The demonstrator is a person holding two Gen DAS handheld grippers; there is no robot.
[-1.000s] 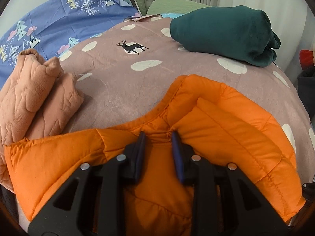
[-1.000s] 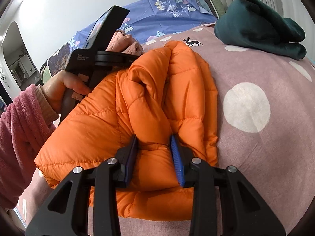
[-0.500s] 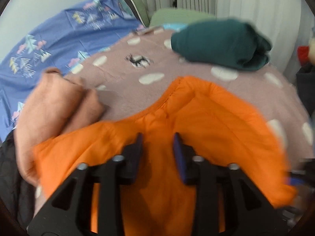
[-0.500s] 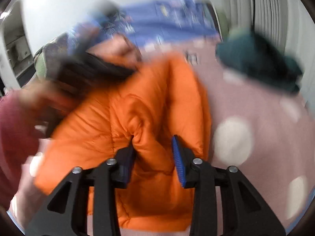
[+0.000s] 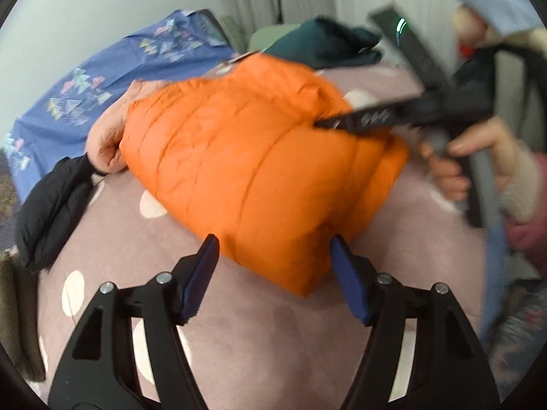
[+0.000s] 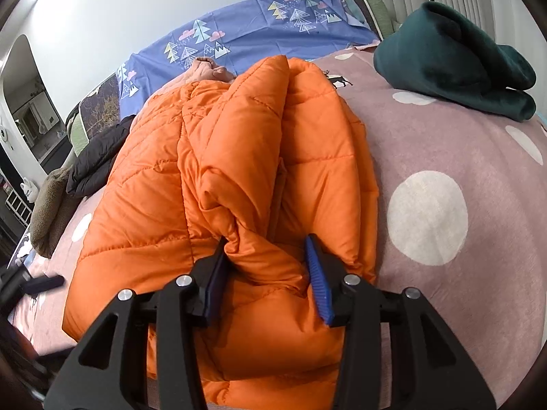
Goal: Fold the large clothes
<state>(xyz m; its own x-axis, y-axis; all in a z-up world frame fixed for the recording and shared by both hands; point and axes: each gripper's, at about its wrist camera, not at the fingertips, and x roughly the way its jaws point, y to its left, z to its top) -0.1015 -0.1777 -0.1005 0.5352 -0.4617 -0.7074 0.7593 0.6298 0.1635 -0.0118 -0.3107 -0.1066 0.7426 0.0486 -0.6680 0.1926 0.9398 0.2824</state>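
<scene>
Orange jacket: one quilted orange puffer jacket (image 6: 239, 177), folded into a thick bundle, lies on the bed near its front edge; it also shows in the left wrist view (image 5: 259, 167).
Bed: one bed, its cover (image 6: 478, 157) mauve with white dots and a small black deer print (image 6: 340, 81) just past the jacket's far end.
Left gripper: the left gripper (image 5: 273, 273) hangs over the bed at the jacket's near corner; its jaws are opening, standing wide, with that corner between them and the blue pads clear of the cloth.
Right gripper: the right gripper (image 6: 270, 273) sits at the jacket's near end; its jaws are opening, at a middling width, with a bunched fold of orange cloth between them; the fold fills the gap and presses against both pads.
Right hand: one hand (image 5: 468, 157) with a pink sleeve holds the right gripper's handle, seen blurred at the right of the left wrist view.
Green garment: one dark green folded garment (image 6: 454, 58) lies toward the bed's far right corner, well apart from the jacket.
Pink garment: one quilted pink garment (image 5: 109, 136) lies just beyond the jacket's far left side, touching it.
Black garment: one black puffy garment (image 5: 51, 208) lies at the bed's left edge, beside the pink one.
Blue sheet: one blue sheet (image 6: 239, 37) printed with trees and clouds covers the far left of the bed, against the wall.
Brown fleece: one brown fuzzy item (image 6: 48, 205) lies at the left edge, in front of the black garment.
</scene>
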